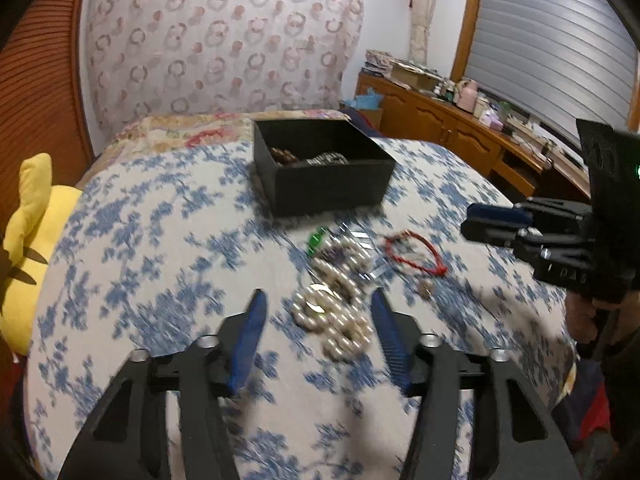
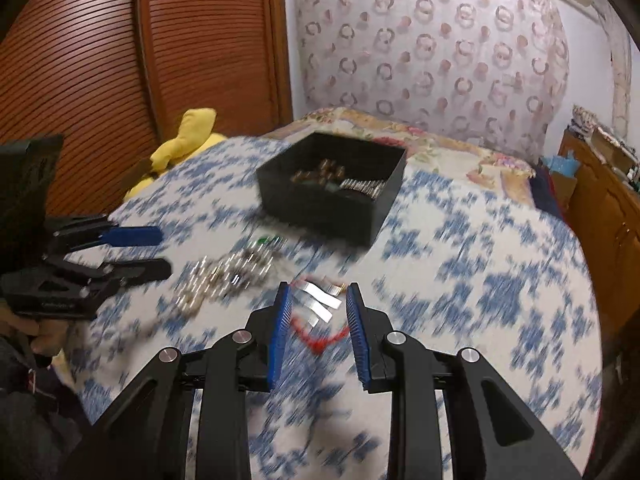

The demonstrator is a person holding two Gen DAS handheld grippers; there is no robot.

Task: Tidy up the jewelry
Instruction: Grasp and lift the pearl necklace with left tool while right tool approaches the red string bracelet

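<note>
From your left wrist camera, the black box [image 1: 324, 168] on the bedspread [image 1: 160, 240] already holds some pieces: a brown beaded item and something silvery. Still loose in front of it lie the pearl strands [image 1: 336, 312], a green piece [image 1: 316, 240] and a red cord bracelet [image 1: 416, 256]. Your left gripper [image 1: 316, 312] stands with jaws spread either side of the pearls, gripping nothing.

From your right wrist camera, the right gripper [image 2: 316, 304] has its jaws apart and empty above the red cord [image 2: 320, 340] and some silver strips [image 2: 320, 300], possibly a bracelet; blur hides detail. You're partway through, with most of the pile left.
</note>
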